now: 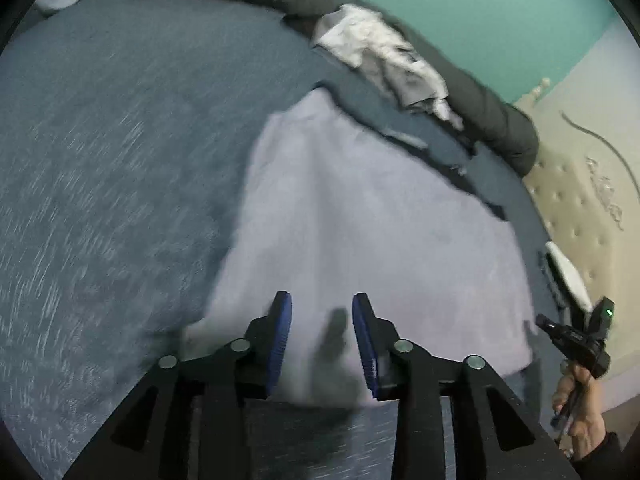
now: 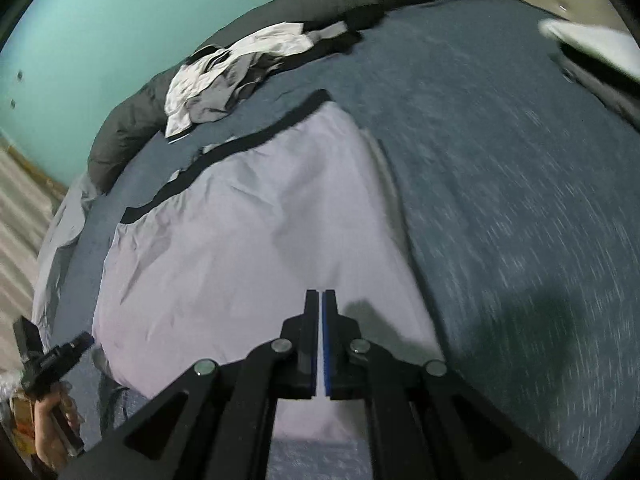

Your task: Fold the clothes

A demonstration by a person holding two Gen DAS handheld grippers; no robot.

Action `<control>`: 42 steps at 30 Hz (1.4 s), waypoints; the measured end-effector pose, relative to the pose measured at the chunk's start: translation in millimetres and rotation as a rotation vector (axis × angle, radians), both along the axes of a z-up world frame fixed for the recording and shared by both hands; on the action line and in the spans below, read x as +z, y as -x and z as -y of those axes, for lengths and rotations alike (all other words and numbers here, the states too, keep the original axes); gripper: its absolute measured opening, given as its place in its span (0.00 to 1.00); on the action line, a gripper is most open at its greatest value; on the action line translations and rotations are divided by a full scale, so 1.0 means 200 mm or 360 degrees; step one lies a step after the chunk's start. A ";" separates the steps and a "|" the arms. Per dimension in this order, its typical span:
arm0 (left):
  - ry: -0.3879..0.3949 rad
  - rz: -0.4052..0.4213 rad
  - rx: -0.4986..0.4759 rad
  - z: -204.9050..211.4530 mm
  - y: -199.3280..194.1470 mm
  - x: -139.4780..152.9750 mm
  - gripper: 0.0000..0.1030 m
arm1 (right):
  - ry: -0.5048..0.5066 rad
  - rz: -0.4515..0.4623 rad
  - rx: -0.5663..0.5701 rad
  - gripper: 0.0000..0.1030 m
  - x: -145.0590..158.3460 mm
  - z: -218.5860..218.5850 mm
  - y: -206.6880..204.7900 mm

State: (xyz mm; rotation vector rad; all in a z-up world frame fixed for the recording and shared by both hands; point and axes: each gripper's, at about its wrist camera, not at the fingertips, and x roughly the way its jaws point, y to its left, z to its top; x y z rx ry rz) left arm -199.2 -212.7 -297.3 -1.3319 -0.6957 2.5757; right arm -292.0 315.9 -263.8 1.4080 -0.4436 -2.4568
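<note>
Left wrist view: our left gripper [image 1: 322, 320] stands apart, nothing between its pads, above the lavender garment [image 1: 360, 216] lying flat on the blue bedspread [image 1: 100, 140], presumably released after a fold. Right gripper [image 2: 322, 320] together, empty, over the same garment.

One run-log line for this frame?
pale garment: flat on bed | left gripper: open, empty | right gripper: shut, empty

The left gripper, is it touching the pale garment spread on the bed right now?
Cannot tell. In the left wrist view the left gripper has open jaws over the pale garment, nothing between them; blur hides any gap.
</note>
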 end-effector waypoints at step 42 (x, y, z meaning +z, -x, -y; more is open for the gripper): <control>0.0137 -0.0081 -0.0011 -0.17 0.08 0.05 0.45 | 0.0058 0.0065 0.0426 0.03 0.02 0.60 -0.23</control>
